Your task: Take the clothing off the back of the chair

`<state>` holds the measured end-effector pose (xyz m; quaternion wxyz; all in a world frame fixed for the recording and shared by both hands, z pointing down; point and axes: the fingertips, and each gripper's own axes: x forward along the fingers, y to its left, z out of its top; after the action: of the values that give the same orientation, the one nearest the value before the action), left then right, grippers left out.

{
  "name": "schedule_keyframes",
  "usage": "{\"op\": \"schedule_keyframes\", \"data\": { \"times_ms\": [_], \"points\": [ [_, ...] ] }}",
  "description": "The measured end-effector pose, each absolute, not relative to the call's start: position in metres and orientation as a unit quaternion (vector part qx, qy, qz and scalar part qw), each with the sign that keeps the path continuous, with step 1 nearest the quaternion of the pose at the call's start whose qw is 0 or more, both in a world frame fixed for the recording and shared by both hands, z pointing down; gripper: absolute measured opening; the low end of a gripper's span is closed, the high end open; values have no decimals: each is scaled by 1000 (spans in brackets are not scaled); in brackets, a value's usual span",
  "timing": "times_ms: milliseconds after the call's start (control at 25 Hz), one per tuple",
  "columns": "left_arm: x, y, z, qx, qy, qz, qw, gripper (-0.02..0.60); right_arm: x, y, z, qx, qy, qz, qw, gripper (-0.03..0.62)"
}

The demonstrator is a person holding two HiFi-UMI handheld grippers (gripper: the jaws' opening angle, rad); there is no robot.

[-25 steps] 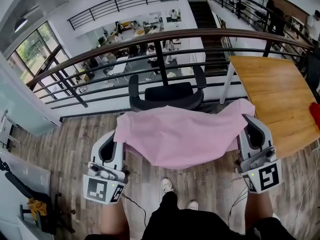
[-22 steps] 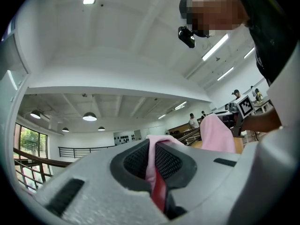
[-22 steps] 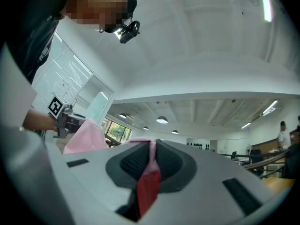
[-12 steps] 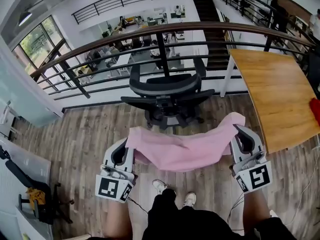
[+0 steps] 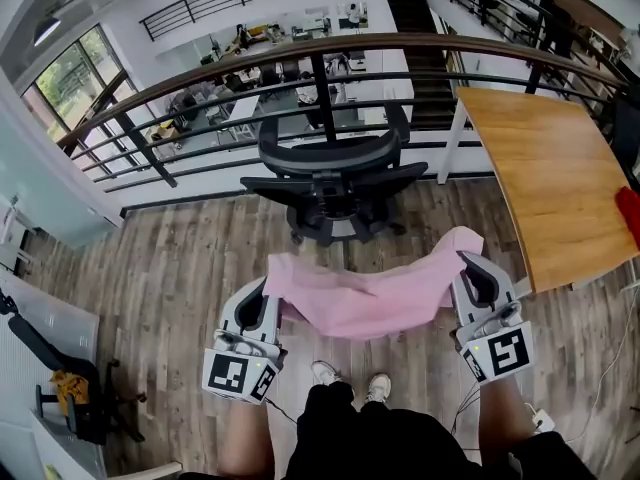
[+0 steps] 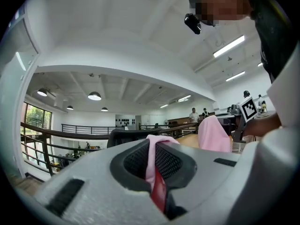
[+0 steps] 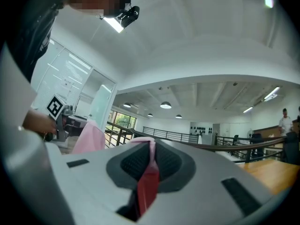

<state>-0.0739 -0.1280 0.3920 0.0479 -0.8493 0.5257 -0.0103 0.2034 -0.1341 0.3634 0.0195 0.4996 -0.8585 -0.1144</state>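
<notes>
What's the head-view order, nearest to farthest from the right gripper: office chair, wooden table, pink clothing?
1. pink clothing: between the jaws of the right gripper, which are closing on it.
2. wooden table: just to the gripper's right.
3. office chair: farther ahead, to its left.

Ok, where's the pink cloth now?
The pink cloth hangs low centre in the head view, short of the black chair, held by the left tool and the right tool, whose jaws are closing on it.

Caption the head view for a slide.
Pink garment, clear of the chair, held by the left gripper and the right gripper, whose jaws are closing on it.
</notes>
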Motion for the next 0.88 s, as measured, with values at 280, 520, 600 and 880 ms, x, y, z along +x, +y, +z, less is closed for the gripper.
{"op": "schedule_keyframes", "data": {
  "times_ms": [280, 520, 600, 880],
  "points": [
    [-76, -123, 392, -851, 523, -10, 47, 23, 196, -127, 368, 499, -857, -125, 37, 34],
    [-80, -119, 392, -853, 520, -14, 44, 23, 187, -123, 373, 498, -859, -112, 42, 34],
    [-83, -118, 393, -852, 521, -14, 44, 23, 184, -122, 373, 498, -860, -108, 40, 34],
    [-85, -111, 393, -849, 525, -19, 47, 23, 183, -120, 375, 490, -863, -116, 39, 34]
  ]
}}
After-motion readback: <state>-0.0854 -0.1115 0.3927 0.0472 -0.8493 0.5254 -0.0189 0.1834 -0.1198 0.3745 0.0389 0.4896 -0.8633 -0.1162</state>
